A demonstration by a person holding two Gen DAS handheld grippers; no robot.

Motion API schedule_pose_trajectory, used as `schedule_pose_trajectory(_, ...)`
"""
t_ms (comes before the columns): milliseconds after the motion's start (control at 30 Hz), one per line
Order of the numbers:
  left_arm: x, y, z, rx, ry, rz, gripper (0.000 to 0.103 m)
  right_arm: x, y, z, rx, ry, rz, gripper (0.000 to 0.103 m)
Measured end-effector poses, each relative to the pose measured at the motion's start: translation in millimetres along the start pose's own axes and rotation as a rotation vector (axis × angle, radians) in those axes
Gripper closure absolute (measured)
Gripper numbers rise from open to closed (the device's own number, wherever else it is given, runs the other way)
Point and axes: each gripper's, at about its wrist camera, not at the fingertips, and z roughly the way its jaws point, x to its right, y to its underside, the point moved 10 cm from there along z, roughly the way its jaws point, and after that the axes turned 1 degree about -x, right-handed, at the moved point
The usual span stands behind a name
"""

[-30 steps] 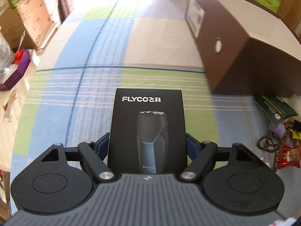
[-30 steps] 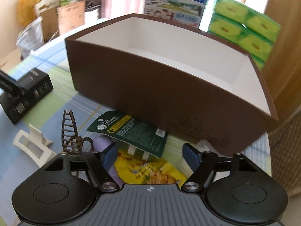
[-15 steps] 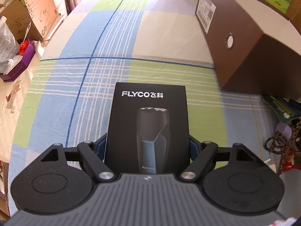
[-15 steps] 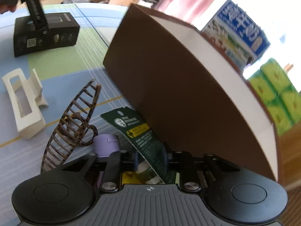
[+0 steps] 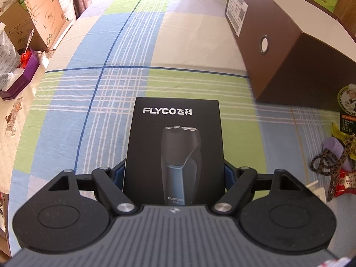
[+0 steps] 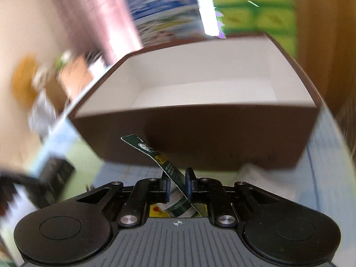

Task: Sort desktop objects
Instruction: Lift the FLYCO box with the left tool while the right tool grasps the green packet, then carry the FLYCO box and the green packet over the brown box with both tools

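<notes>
Right claw [image 6: 176, 185], pinched on the thin, floppy green sachet [image 6: 171, 169] before the brown box [image 6: 195, 138], needs mid-body grip; left claw [image 5: 173, 174] clamps the rigid FLYCO shaver box [image 5: 174, 146].

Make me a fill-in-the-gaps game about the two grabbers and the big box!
1. The left gripper holds a black box with the word ____ printed on it.
2. The right gripper is shut on a dark ____ packet.
3. The big box is brown outside and ____ inside.

Missing words: FLYCO; green; white
</notes>
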Motion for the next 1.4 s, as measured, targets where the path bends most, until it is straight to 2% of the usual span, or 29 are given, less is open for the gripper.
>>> schedule_pose_trajectory(267,4,2,-8,0.008,0.041,-0.026,0.027,36,-2,-10,-0.025,-0.152,0.452,0.093)
schedule_pose_trajectory(500,4,0,-22,0.032,0.063,-0.056,0.027,48,-19,-32,0.003,-0.260,0.655,0.094)
schedule_pose_trajectory(733,11,-7,-47,0.074,0.108,-0.088,0.027,54,-21,-58,0.051,-0.330,0.746,0.094)
schedule_pose_trajectory(867,21,-16,-70,0.128,0.138,-0.085,0.027,54,-32,-71,0.088,-0.360,0.757,0.094)
schedule_pose_trajectory(1133,43,-52,-115,0.247,0.207,-0.065,0.027,52,-56,-92,0.154,-0.403,0.745,0.094)
schedule_pose_trajectory(1400,78,-94,-133,0.312,0.263,0.000,0.027,49,-86,-97,0.202,-0.408,0.713,0.094)
